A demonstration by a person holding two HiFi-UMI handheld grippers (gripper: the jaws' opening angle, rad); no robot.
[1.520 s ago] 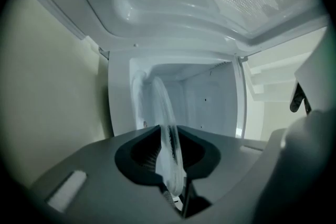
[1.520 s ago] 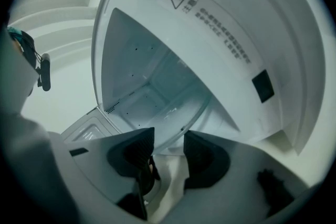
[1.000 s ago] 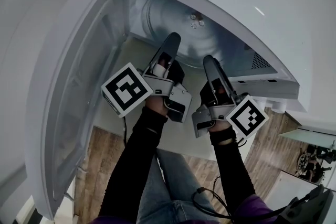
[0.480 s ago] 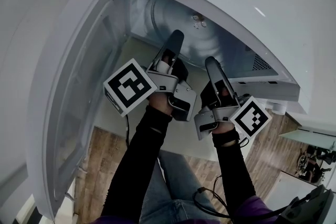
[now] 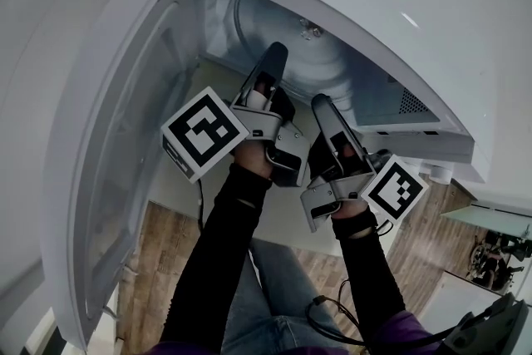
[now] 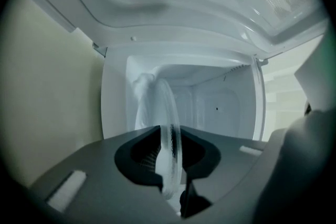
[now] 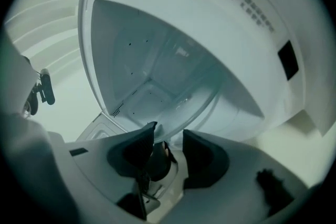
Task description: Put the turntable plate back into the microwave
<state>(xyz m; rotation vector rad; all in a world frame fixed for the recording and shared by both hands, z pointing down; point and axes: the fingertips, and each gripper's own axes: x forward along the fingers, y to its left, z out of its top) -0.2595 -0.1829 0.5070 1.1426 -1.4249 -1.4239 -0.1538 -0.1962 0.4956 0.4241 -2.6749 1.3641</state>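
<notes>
The clear glass turntable plate [image 5: 326,64] stands tilted on edge in the open mouth of the white microwave [image 5: 420,127]. My left gripper [image 5: 275,54] reaches level into the opening and is shut on the plate's near rim. In the left gripper view the plate [image 6: 169,123] runs edge-on between the jaws of the left gripper [image 6: 170,165]. My right gripper [image 5: 319,101] sits just right of it, at the plate's lower rim. In the right gripper view the plate [image 7: 173,76] shows its broad face. Its rim ends at the tips of the right gripper [image 7: 168,136], whose jaws stand apart.
The microwave door [image 5: 125,137] is swung wide open on the left. Behind the plate lies the white cavity [image 6: 220,107]. The microwave stands on a pale counter [image 5: 187,179]. Wood floor and the person's legs lie below.
My right gripper has shifted left and a little deeper, closing in beside the left gripper at the plate's rim, and has rolled slightly. The left gripper and plate have hardly moved.
</notes>
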